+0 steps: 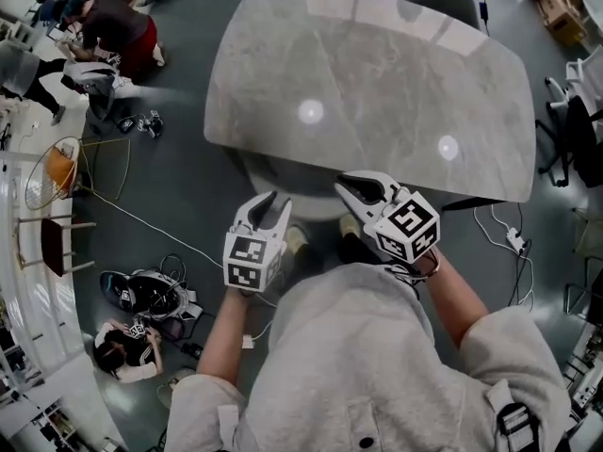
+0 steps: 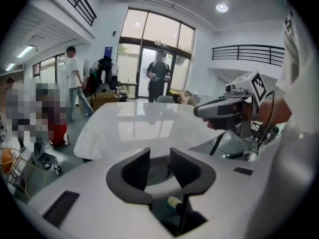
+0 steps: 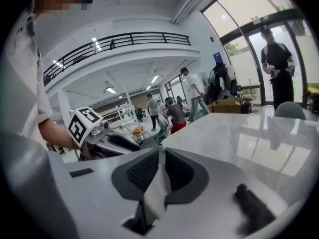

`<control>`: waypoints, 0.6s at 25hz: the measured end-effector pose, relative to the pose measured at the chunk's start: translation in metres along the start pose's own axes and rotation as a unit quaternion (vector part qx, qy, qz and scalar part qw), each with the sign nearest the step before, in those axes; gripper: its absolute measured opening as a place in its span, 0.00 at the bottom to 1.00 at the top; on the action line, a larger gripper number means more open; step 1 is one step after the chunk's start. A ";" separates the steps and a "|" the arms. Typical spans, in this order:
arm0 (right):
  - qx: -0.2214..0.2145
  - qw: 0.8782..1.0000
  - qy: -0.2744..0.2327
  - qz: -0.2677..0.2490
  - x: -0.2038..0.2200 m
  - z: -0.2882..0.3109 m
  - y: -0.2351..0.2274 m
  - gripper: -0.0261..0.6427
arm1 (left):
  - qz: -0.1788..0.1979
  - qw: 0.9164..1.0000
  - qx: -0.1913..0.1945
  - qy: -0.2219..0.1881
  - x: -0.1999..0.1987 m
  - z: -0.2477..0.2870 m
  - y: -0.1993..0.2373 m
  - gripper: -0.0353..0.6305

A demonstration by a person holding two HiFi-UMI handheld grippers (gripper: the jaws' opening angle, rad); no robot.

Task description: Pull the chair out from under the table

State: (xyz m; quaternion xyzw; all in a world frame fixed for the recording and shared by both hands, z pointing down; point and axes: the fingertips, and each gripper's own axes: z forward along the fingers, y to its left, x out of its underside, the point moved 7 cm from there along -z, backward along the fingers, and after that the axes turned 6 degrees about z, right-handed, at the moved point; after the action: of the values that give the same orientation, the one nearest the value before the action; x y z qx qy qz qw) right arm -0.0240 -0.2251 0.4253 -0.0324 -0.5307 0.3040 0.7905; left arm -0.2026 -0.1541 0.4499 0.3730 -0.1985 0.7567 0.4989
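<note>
Far left: basket (image 1: pixel 45 194) w/ orange ball (image 1: pixel 59 167), prob.

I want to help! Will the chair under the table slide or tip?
It likely slides, since the floor looks smooth. The chair looks rounded and solid, so probably stiff. Its legs are hidden, so tipping is unclear.

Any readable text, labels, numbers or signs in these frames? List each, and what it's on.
None legible.
Black-and-white marker cube on left gripper: pattern only, no text.
The matching cube on right gripper: same.
Small blue sign by the glass doors: too small to read.
</note>
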 end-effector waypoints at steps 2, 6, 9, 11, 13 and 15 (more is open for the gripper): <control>-0.029 0.999 0.043 0.011 0.020 0.010 -0.001 0.08 | 0.007 0.998 0.045 0.032 0.011 0.010 0.002 0.31; -0.083 0.987 0.140 0.006 0.057 0.030 -0.002 0.26 | 0.051 0.979 0.156 0.116 0.036 0.034 0.001 0.42; -0.089 0.971 0.218 -0.050 0.083 0.046 -0.003 0.31 | 0.137 0.948 0.208 0.199 0.059 0.053 0.003 0.49; -0.091 0.954 0.270 -0.093 0.104 0.058 -0.003 0.33 | 0.210 0.920 0.227 0.239 0.070 0.066 0.003 0.52; -0.101 0.932 0.326 -0.121 0.126 0.071 -0.001 0.35 | 0.273 0.890 0.248 0.267 0.081 0.080 0.000 0.53; -0.108 0.912 0.369 -0.139 0.145 0.084 0.000 0.36 | 0.313 0.865 0.267 0.287 0.091 0.093 -0.003 0.53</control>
State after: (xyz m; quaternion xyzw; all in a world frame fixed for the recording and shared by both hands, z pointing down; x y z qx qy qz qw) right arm -0.0595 -0.1727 0.5804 -0.1537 -0.2298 0.0979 0.9560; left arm -0.1865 -0.1602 0.5784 0.1761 0.0567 0.9709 0.1519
